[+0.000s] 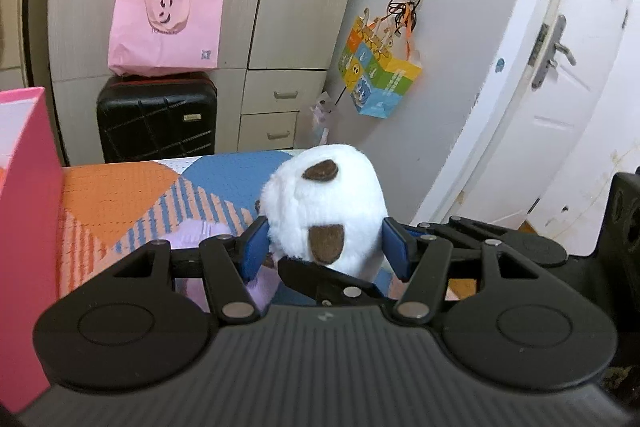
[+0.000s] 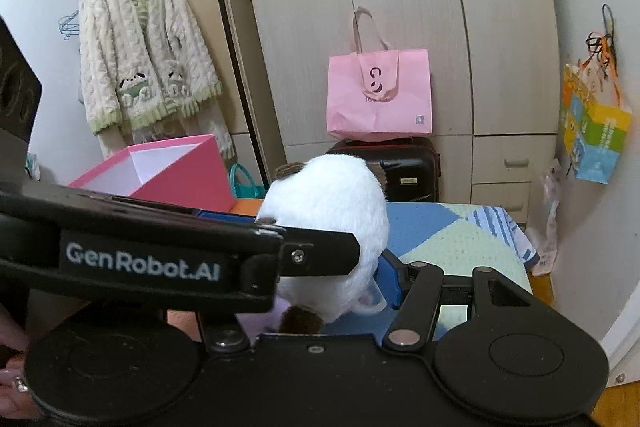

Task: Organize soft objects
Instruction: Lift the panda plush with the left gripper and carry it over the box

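A white plush toy (image 1: 324, 203) with brown patches is held above a bed with a colourful patterned cover (image 1: 120, 195). My left gripper (image 1: 326, 247) is shut on the plush, its blue pads pressing both sides. In the right wrist view the same plush (image 2: 328, 219) sits in my right gripper (image 2: 332, 267); its right blue pad touches the plush, and the left gripper's body crosses in front and hides the left finger. A pink open box (image 2: 160, 167) stands on the bed to the left and also shows in the left wrist view (image 1: 24, 227).
A pink tote bag (image 2: 380, 99) sits on a black suitcase (image 2: 404, 167) by the wardrobe (image 2: 400, 7). A fuzzy cardigan (image 2: 144, 59) hangs at left. A colourful paper bag (image 1: 376, 71) hangs on the wall beside a white door (image 1: 560, 87). A lilac soft item (image 1: 196, 231) lies under the grippers.
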A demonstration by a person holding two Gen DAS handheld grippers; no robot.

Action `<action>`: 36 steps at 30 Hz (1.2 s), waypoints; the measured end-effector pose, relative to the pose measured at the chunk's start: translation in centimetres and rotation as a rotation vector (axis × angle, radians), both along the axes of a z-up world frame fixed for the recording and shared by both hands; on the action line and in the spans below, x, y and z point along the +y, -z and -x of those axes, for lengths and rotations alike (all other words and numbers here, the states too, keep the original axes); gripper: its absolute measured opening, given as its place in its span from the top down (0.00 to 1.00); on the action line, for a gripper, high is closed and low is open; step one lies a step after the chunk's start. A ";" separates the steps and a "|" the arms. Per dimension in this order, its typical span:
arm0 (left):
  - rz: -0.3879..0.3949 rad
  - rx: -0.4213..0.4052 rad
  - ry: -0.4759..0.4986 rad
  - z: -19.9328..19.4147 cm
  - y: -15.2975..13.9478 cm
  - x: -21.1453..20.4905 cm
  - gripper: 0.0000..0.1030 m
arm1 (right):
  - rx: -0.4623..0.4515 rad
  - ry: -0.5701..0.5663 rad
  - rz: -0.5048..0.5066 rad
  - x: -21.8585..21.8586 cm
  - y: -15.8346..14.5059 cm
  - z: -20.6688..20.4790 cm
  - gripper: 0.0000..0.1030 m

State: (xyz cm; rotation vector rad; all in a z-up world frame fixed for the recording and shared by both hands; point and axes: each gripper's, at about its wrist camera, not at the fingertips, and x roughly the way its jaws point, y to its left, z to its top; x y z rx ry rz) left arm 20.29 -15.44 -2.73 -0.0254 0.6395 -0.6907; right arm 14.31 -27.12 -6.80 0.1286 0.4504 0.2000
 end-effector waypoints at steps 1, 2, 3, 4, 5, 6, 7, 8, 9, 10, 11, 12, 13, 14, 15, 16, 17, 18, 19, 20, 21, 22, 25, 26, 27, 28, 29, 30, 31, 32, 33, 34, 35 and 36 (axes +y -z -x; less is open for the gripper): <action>-0.013 -0.004 0.004 0.5 0.0 0.1 0.43 | 0.001 0.002 0.002 0.4 0.1 0.5 0.37; -0.027 -0.004 0.007 1.1 0.0 0.2 0.43 | 0.007 0.002 -0.001 0.6 0.2 0.9 0.37; -0.036 0.002 0.006 1.5 0.0 0.3 0.43 | 0.016 -0.002 -0.007 0.8 0.3 1.3 0.37; -0.043 0.009 0.005 1.9 0.1 0.5 0.43 | 0.027 -0.010 -0.014 1.0 0.4 1.7 0.37; -0.048 0.015 0.005 2.3 0.1 0.7 0.43 | 0.036 -0.016 -0.014 1.3 0.6 2.0 0.37; -0.052 0.017 0.008 2.7 0.2 1.0 0.43 | 0.044 -0.020 -0.012 1.6 0.7 2.4 0.37; -0.053 0.026 0.007 3.1 0.4 1.3 0.43 | 0.053 -0.023 -0.006 1.9 0.8 2.8 0.37; -0.054 0.036 0.007 3.4 0.5 1.6 0.43 | 0.063 -0.026 0.002 2.3 0.8 3.1 0.37; -0.056 0.046 0.009 3.8 0.6 1.9 0.43 | 0.074 -0.027 0.011 2.6 0.9 3.5 0.37; -0.057 0.058 0.011 4.1 0.8 2.3 0.43 | 0.085 -0.030 0.016 3.1 1.0 3.8 0.37; -0.059 0.070 0.012 4.3 0.9 2.6 0.43 | 0.100 -0.038 0.016 3.4 1.1 4.1 0.36; -0.065 0.085 0.013 4.7 1.1 3.0 0.43 | 0.116 -0.049 0.019 3.8 1.1 4.3 0.35; -0.068 0.092 0.012 5.0 1.2 3.3 0.43 | 0.126 -0.058 0.022 4.1 1.2 4.7 0.35; -0.066 0.098 0.007 5.4 1.3 3.7 0.43 | 0.129 -0.061 0.020 4.4 1.3 4.9 0.35; -0.066 0.106 0.001 5.7 1.3 3.9 0.43 | 0.131 -0.060 0.015 4.7 1.4 5.3 0.35; -0.071 0.110 -0.003 6.1 1.3 4.1 0.43 | 0.133 -0.060 0.014 5.0 1.5 5.6 0.35; -0.075 0.110 -0.007 6.3 1.3 4.3 0.43 | 0.133 -0.060 0.017 5.4 1.5 5.8 0.35; -0.078 0.114 -0.010 6.7 1.3 4.7 0.43 | 0.133 -0.063 0.020 5.7 1.5 6.1 0.35; -0.079 0.119 -0.011 6.9 1.2 5.0 0.43 | 0.135 -0.069 0.022 6.2 1.5 6.3 0.35; -0.080 0.125 -0.012 7.2 1.2 5.4 0.43 | 0.138 -0.077 0.024 6.5 1.4 6.6 0.35; -0.083 0.133 -0.013 7.4 1.0 5.8 0.43 | 0.145 -0.086 0.023 7.0 1.3 6.8 0.35; -0.089 0.138 -0.016 7.7 0.9 6.4 0.43 | 0.149 -0.095 0.018 7.4 1.2 7.1 0.35; -0.108 0.138 -0.032 8.8 0.3 8.2 0.43 | 0.172 -0.134 -0.010 8.8 0.8 7.7 0.35; -0.113 0.140 -0.039 9.2 0.1 9.0 0.43 | 0.188 -0.150 -0.012 9.4 0.7 7.8 0.35; -0.115 0.144 -0.046 9.6 -0.1 9.5 0.43 | 0.202 -0.170 -0.007 10.1 0.5 8.0 0.35; -0.113 0.151 -0.055 9.9 -0.3 10.3 0.43 | 0.206 -0.187 0.006 10.8 0.3 8.1 0.35; -0.112 0.157 -0.064 10.3 -0.4 11.1 0.43 | 0.209 -0.208 0.026 11.7 0.0 8.4 0.35; -0.108 0.163 -0.072 10.7 -0.5 12.0 0.43 | 0.214 -0.228 0.044 12.5 -0.2 8.5 0.35; -0.102 0.168 -0.082 11.0 -0.6 12.7 0.44 | 0.218 -0.242 0.053 13.1 -0.5 8.7 0.35; -0.099 0.173 -0.090 11.2 -0.7 13.5 0.44 | 0.223 -0.256 0.056 13.8 -0.6 8.8 0.34; -0.104 0.186 -0.097 11.3 -0.8 14.3 0.44 | 0.236 -0.278 0.060 14.6 -0.7 8.8 0.32; -0.108 0.201 -0.103 11.4 -0.8 14.9 0.44 | 0.251 -0.298 0.067 15.3 -0.7 8.8 0.32; -0.108 0.218 -0.108 11.4 -0.8 15.7 0.44 | 0.265 -0.314 0.078 16.2 -0.7 8.8 0.32; -0.104 0.238 -0.116 11.5 -0.7 16.6 0.44 | 0.272 -0.325 0.088 16.8 -0.8 8.8 0.31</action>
